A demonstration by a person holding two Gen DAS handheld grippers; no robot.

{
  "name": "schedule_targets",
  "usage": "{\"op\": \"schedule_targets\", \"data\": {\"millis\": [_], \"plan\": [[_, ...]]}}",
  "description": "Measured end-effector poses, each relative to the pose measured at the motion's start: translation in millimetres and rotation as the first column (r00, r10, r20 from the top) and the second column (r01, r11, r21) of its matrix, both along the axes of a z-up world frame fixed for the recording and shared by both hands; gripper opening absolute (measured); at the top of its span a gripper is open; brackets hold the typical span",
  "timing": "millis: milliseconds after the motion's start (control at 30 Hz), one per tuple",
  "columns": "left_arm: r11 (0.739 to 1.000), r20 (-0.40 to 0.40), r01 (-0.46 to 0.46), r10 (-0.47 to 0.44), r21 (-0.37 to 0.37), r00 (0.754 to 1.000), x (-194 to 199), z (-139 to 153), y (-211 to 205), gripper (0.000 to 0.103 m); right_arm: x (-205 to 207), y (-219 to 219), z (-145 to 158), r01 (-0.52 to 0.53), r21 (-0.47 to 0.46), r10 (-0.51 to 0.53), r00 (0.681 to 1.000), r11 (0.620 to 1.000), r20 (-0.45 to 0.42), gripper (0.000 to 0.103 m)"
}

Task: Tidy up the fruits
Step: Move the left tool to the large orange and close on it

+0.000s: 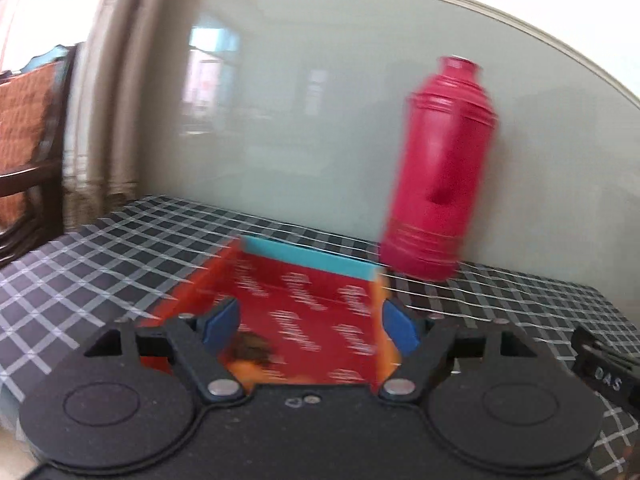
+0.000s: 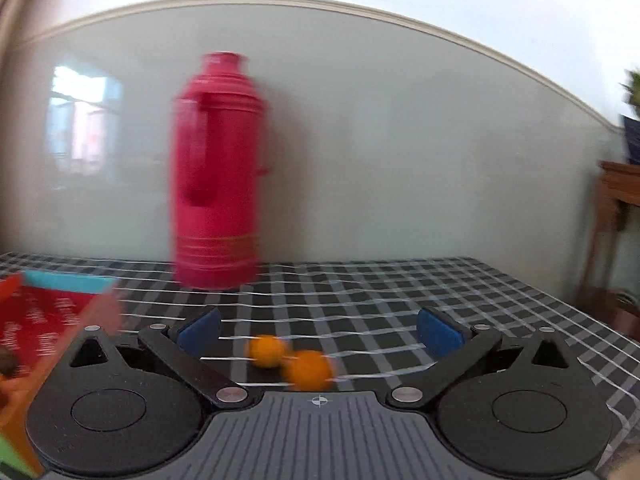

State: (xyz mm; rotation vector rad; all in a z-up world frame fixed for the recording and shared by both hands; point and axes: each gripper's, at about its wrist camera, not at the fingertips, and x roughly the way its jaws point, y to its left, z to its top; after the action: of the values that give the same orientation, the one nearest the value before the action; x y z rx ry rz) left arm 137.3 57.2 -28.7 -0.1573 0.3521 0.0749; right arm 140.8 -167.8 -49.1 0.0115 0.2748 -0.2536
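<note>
Two small orange fruits [image 2: 267, 351] [image 2: 309, 369] lie on the checked tablecloth [image 2: 360, 292], touching, just ahead of my right gripper [image 2: 319, 330], which is open and empty with blue pads [image 2: 438, 334]. A red printed box [image 1: 304, 312] with orange sides and a turquoise far edge sits open before my left gripper [image 1: 308, 324], which is open over it. A dark brown fruit [image 1: 250, 346] and something orange [image 1: 244, 370] lie in the box near the left finger. The box also shows at the left of the right wrist view [image 2: 44, 320].
A tall pink thermos [image 1: 440, 168] stands at the back of the table by the pale wall; it also shows in the right wrist view [image 2: 218, 176]. A wooden chair [image 1: 28, 140] is at far left, a wooden stand [image 2: 620, 208] at far right. Both views are motion-blurred.
</note>
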Motion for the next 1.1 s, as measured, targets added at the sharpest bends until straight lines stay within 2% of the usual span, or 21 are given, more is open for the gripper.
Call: {"op": "schedule_targets", "data": {"millis": [100,300,467,633,900,1100], "plan": [[0.995,-0.014,0.098,-0.098,0.012,0.995,8,-6,-34,0.076,-5,-28,0,0.101,0.000,-0.101,0.995,0.995,-0.012,0.103],[0.966,-0.077,0.250,-0.244,0.070,0.967,24,-23,-104,0.083,-11,-77,-6,0.241,-0.012,-0.242,0.968,0.970,-0.063,0.103],[0.940,-0.107,0.323,-0.312,0.108,0.944,34,-38,-147,0.083,-25,-109,-10,0.277,0.013,-0.275,0.958,0.961,-0.087,0.103],[0.928,-0.124,0.346,-0.330,0.137,0.936,50,-50,-179,0.082,-30,-128,-11,0.317,0.020,-0.314,0.945,0.948,-0.091,0.103],[0.931,-0.149,0.338,-0.318,0.139,0.936,63,-60,-202,0.077,-38,-146,-9,0.337,0.057,-0.330,0.939,0.940,-0.100,0.103],[0.931,-0.178,0.336,-0.310,0.142,0.934,71,-65,-212,0.065,-39,-151,-8,0.333,0.085,-0.323,0.940,0.939,-0.109,0.103]]}}
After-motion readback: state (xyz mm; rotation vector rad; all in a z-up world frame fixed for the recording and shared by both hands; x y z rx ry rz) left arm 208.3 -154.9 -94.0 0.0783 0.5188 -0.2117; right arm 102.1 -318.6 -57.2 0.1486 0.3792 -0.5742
